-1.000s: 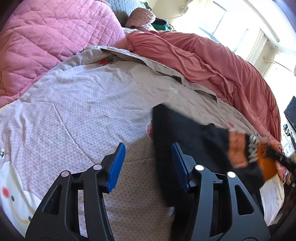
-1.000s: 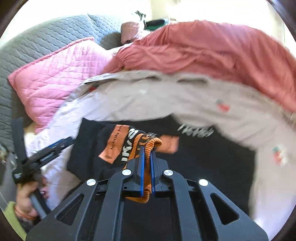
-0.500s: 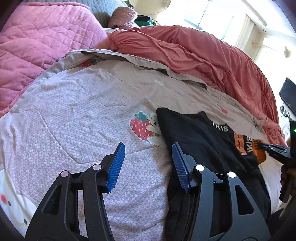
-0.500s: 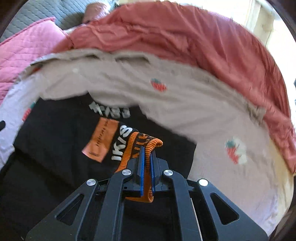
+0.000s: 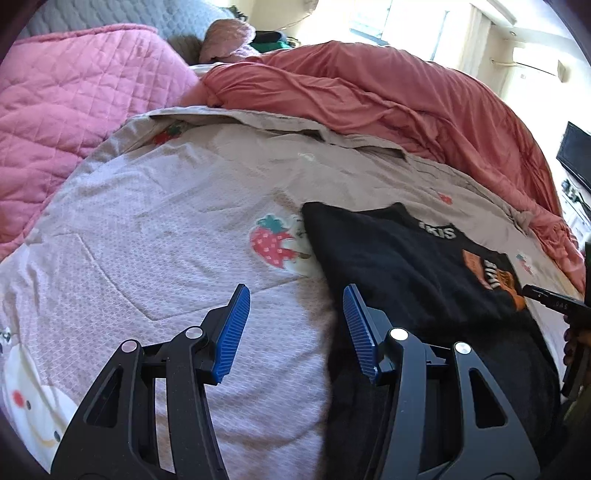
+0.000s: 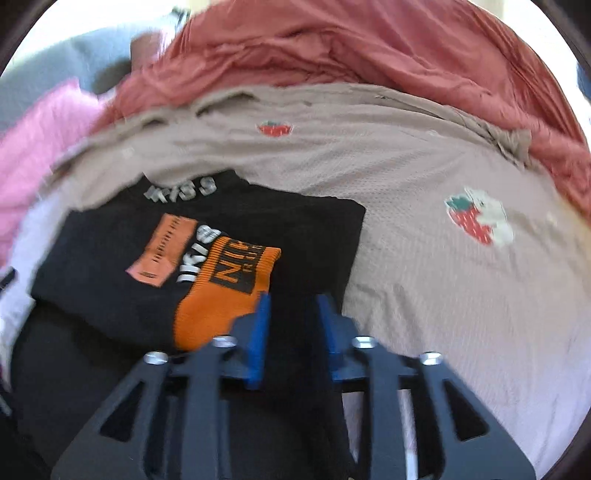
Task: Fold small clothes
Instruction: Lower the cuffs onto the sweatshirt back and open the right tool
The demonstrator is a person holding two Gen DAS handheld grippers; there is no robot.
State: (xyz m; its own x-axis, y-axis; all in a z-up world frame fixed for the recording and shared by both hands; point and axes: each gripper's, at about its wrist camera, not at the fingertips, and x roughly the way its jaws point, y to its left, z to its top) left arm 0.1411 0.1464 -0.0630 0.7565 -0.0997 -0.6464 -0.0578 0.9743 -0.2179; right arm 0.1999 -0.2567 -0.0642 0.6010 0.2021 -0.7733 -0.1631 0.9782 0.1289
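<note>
Both hand-held grippers, left (image 5: 295,328) and right (image 6: 291,325), hang spread apart, holding nothing. Just beyond them a black sweater (image 6: 110,266) lies on the bed (image 5: 147,240), orange cuff (image 6: 225,291) folded onto it. Soft, floppy knit probably; best pinched at a hem corner.

Home bedroom, indicated by: bed covered with strawberry-print quilt (image 5: 166,221); pink quilted pillow (image 5: 74,99); rumpled salmon duvet (image 5: 388,92); grey padded headboard (image 5: 110,18); sunlit window (image 5: 406,18).
</note>
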